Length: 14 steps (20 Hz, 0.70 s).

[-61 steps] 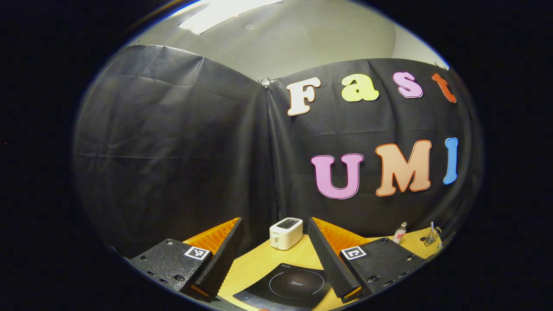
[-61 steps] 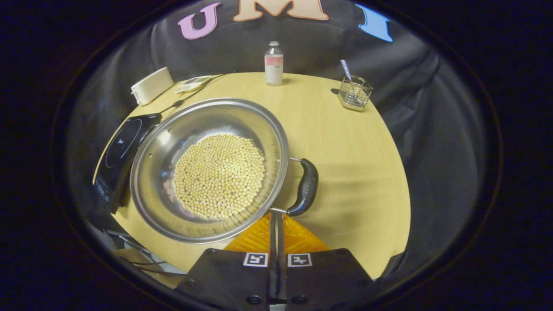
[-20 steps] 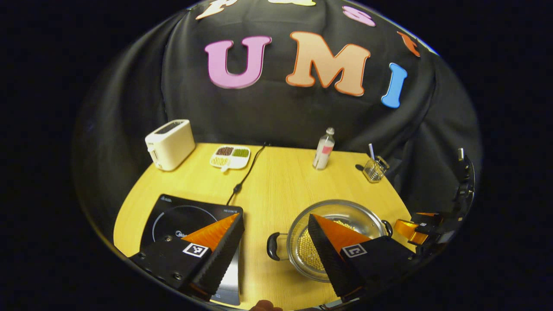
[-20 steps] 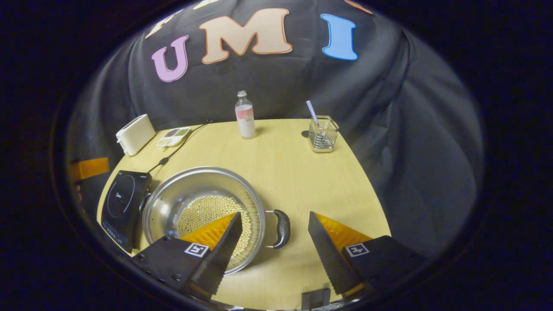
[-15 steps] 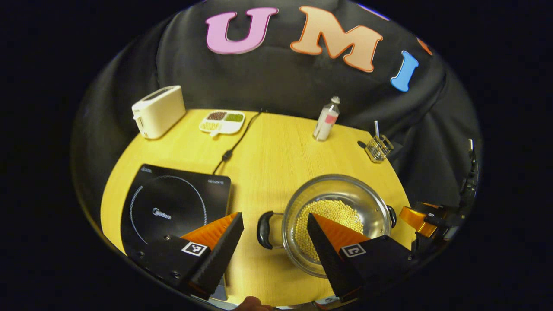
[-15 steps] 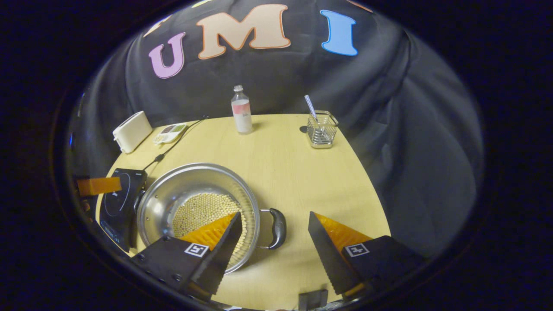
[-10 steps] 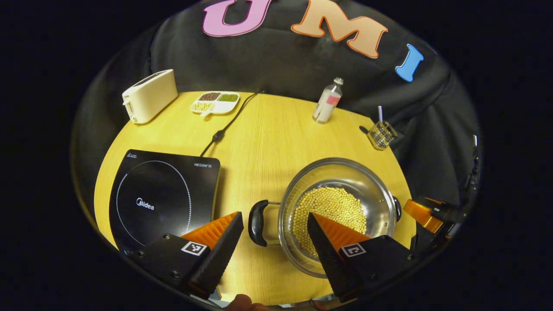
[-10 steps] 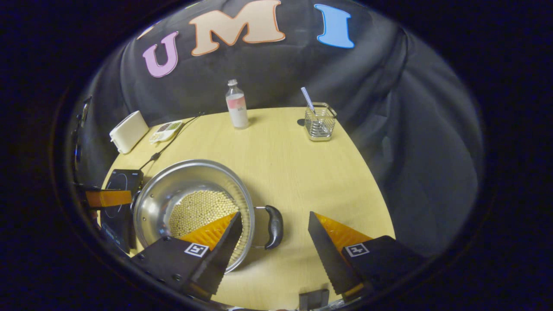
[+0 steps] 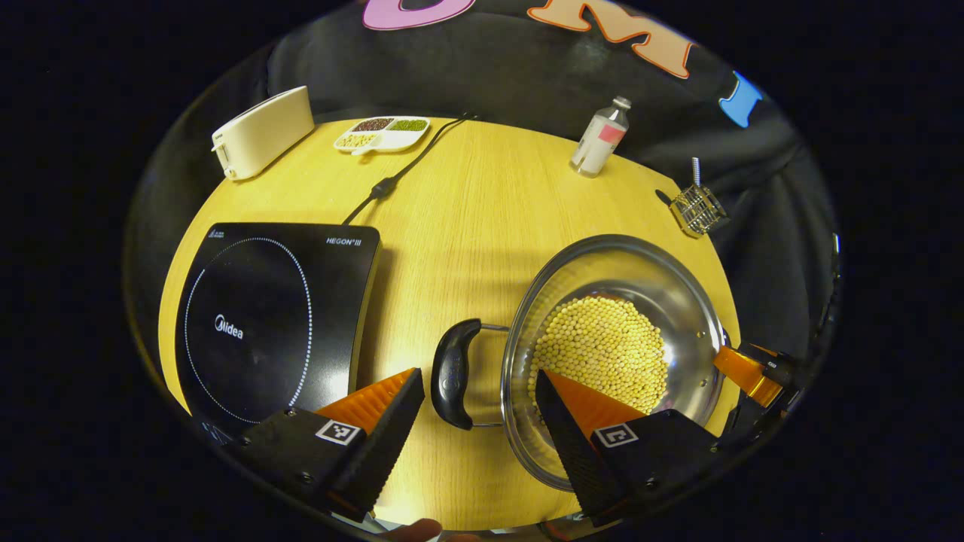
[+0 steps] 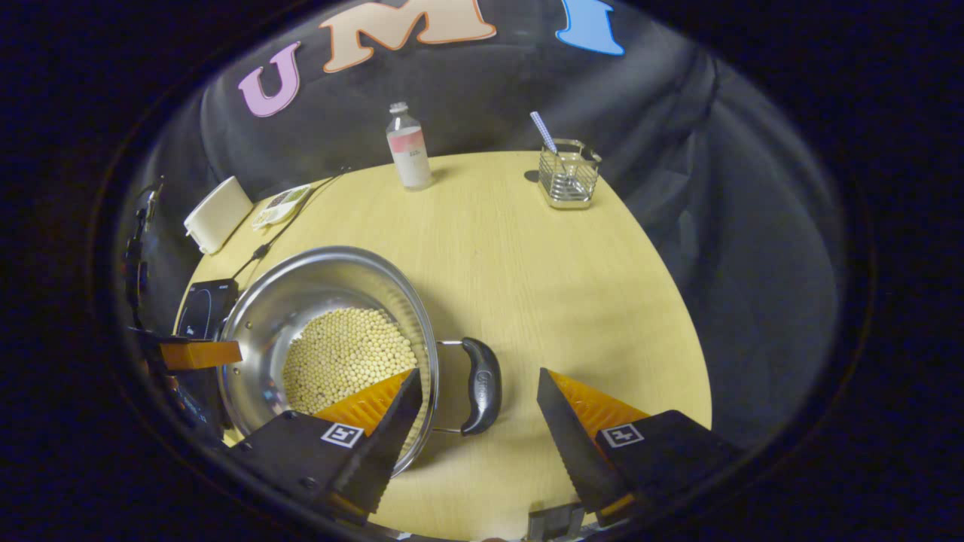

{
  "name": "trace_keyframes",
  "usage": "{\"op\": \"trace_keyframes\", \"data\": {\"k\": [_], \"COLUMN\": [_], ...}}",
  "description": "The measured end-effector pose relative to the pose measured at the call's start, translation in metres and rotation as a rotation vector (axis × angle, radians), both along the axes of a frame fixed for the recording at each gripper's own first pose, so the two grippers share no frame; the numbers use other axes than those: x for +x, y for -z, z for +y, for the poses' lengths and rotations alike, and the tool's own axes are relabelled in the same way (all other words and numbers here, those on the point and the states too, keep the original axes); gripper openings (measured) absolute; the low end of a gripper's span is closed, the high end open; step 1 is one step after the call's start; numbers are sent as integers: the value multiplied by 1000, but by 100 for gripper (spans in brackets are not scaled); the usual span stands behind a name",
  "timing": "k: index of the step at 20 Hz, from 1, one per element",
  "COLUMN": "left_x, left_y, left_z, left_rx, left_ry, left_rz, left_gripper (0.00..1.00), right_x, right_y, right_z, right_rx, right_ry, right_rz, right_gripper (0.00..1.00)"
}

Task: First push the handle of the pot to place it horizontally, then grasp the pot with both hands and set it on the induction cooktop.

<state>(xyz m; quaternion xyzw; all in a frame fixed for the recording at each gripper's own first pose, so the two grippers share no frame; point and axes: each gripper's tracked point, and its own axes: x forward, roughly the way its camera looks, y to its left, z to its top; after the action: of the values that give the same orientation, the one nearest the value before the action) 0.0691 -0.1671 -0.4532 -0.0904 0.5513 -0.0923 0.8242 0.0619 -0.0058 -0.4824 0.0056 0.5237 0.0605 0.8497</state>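
Bean-filled steel pot (image 9: 689, 301) sits upright beside black cooktop (image 9: 271, 309).

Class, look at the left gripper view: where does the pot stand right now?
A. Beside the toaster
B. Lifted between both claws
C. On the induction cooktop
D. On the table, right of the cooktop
D: the pot rests on the table, right of the bare induction cooktop.

At the wooden table's (image 9: 482, 211) far edge stand a cream toaster (image 9: 262, 132), a divided dish of beans (image 9: 382, 133), a small bottle (image 9: 599, 138) and a wire holder (image 9: 698, 209).
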Motion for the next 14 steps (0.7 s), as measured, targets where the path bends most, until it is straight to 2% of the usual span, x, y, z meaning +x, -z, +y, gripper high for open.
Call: {"op": "trace_keyframes", "data": {"k": [10,11,12,13,14], "left_x": [-10,-11,-12,-12,-12], "left_y": [27,31,33,32,34], "left_z": [-6,-6,-4,-5,-7], "left_rx": [-4,5,16,12,7], "left_ry": [-53,-57,-60,-68,-75], "left_rz": [109,115,121,124,126], "left_gripper": [97,95,93,82,76], "right_x": [-10,-10,-11,-10,-11], "right_y": [42,44,40,42,49], "right_z": [18,21,22,26,28], "right_rx": [75,84,95,112,124], "right_ry": [36,42,52,62,63], "right_rz": [180,195,203,203,210], "right_gripper": [98,95,86,80,74]}}
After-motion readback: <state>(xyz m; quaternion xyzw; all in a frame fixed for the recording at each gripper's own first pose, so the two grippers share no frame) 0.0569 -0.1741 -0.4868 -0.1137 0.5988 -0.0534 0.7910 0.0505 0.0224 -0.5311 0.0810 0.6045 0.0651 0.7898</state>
